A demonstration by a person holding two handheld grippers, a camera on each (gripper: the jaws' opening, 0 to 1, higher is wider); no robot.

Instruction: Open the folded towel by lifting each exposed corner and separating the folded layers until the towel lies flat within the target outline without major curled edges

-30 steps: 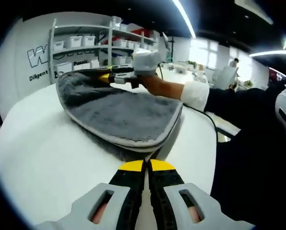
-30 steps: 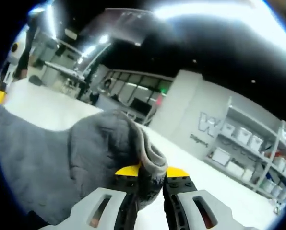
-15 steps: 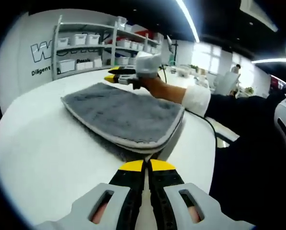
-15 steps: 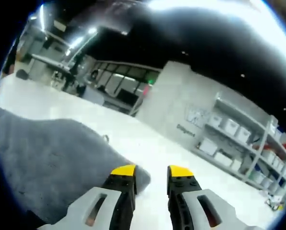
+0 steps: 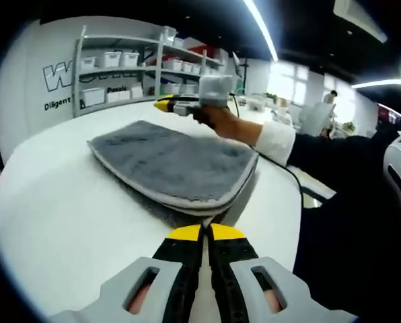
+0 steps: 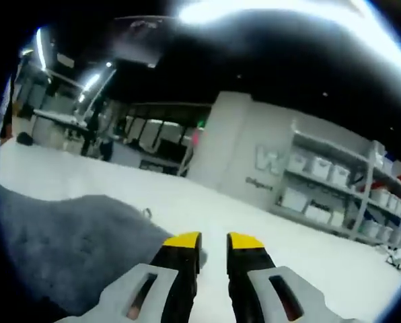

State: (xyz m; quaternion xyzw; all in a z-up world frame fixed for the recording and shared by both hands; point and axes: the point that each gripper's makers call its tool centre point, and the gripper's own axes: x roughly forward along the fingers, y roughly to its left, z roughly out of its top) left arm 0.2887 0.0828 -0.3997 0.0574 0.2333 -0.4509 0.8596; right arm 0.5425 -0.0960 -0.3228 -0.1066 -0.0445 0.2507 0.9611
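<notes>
In the left gripper view, the left gripper (image 5: 205, 232) is seen with jaws closed together at the near corner of the grey plush towel with pale piped edging (image 5: 173, 158), which lies folded in layers on the white tabletop (image 5: 59, 222); whether cloth is pinched cannot be told. In the right gripper view, the right gripper (image 6: 214, 240) is held with jaws slightly parted and empty beside the towel's corner. Layers are best separated by one edge only being pinched.

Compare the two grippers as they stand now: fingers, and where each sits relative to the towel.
The left gripper has its fingers pressed together with nothing visible between them; the right gripper has its fingers apart and empty. The left gripper sits at the near rounded edge of the grey towel; the right gripper is at the far corner. Both have yellow fingertips and grey bodies.
</notes>
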